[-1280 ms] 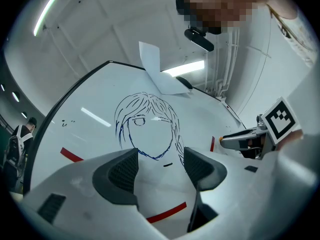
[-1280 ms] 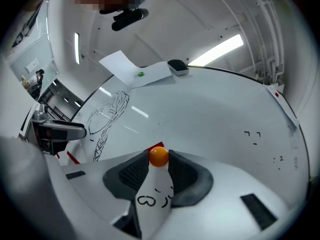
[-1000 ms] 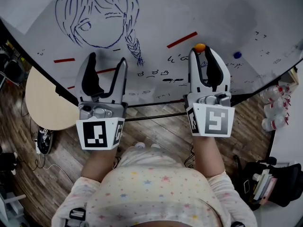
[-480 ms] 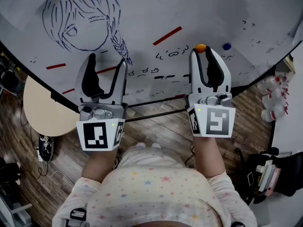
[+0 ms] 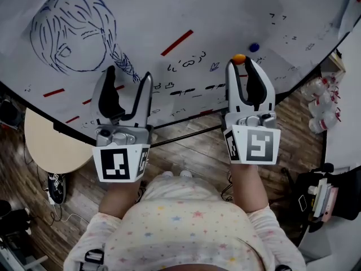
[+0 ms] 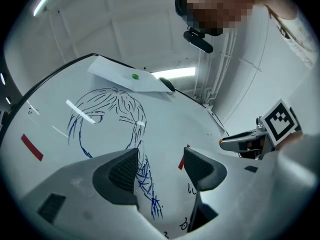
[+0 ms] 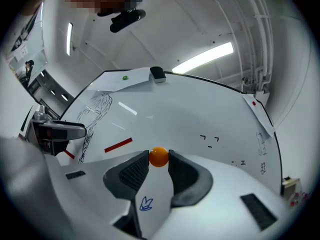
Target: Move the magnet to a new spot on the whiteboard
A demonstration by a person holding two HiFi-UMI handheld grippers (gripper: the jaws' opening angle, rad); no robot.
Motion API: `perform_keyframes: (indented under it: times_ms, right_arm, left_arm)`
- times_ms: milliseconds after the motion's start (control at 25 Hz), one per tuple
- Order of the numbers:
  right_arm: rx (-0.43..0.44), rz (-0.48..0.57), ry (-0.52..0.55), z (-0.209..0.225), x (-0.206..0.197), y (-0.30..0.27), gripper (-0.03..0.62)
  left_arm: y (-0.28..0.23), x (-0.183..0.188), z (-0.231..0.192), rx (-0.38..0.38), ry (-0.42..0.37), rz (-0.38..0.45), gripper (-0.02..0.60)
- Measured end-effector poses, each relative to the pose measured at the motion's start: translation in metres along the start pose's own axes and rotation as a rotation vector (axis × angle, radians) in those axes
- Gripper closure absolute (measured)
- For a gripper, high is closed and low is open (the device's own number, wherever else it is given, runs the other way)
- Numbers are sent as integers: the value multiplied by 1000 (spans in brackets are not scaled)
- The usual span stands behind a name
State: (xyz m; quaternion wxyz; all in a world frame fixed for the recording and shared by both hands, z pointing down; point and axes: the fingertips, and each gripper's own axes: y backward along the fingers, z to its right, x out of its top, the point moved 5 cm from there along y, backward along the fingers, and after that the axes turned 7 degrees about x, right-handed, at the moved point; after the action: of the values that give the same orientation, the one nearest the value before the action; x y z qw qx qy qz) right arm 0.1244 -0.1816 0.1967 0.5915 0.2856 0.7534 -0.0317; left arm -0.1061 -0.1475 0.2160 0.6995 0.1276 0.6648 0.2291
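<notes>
A small round orange magnet [image 7: 159,156] sits pinched between the tips of my right gripper [image 7: 159,160], which is shut on it. In the head view the magnet [image 5: 239,58] shows at the tip of the right gripper [image 5: 240,64], over the lower right part of the whiteboard [image 5: 225,10]. My left gripper [image 5: 127,78] is open with nothing between its jaws, held over the board's lower edge beside a blue drawing of a girl [image 5: 73,35]. The left gripper view shows that gripper [image 6: 159,168] in front of the same drawing [image 6: 107,119].
A red stripe [image 5: 176,42], scribbles and a blue magnet [image 5: 254,47] are on the board. A round wooden table [image 5: 51,145] stands at the lower left. Bottles [image 5: 321,114] and a bag [image 5: 333,196] are on the wooden floor at right. A paper sheet with a green magnet [image 6: 134,76] hangs at the board's top.
The view has shifted: the drawing and board marks slid left and the blue magnet moved left relative to the grippers. The right gripper keeps the orange magnet pinched; the left stays open.
</notes>
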Motion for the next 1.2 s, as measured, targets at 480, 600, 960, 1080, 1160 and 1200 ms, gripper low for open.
perform_keyframes:
  times_ms: [480, 600, 960, 1080, 1160, 1200]
  right_arm:
    - [-48, -33, -28, 27, -26, 14, 473]
    - [-46, -42, -21, 31, -27, 13, 473]
    - [-34, -54, -44, 38, -40, 10, 473]
    - [-30, -54, -52, 40, -43, 8, 473]
    - [-26, -53, -56, 41, -45, 7, 473]
    - [-24, -52, -57, 42, -46, 6, 473]
  left_arm:
    - [-16, -7, 33, -67, 30, 6, 319]
    - [-19, -9, 40, -76, 36, 9, 319]
    - [-21, -14, 51, -109, 64, 13, 441]
    - [-21, -16, 54, -123, 61, 7, 482]
    - [-21, -16, 55, -127, 64, 8, 502]
    - [-22, -17, 56, -128, 66, 8, 509]
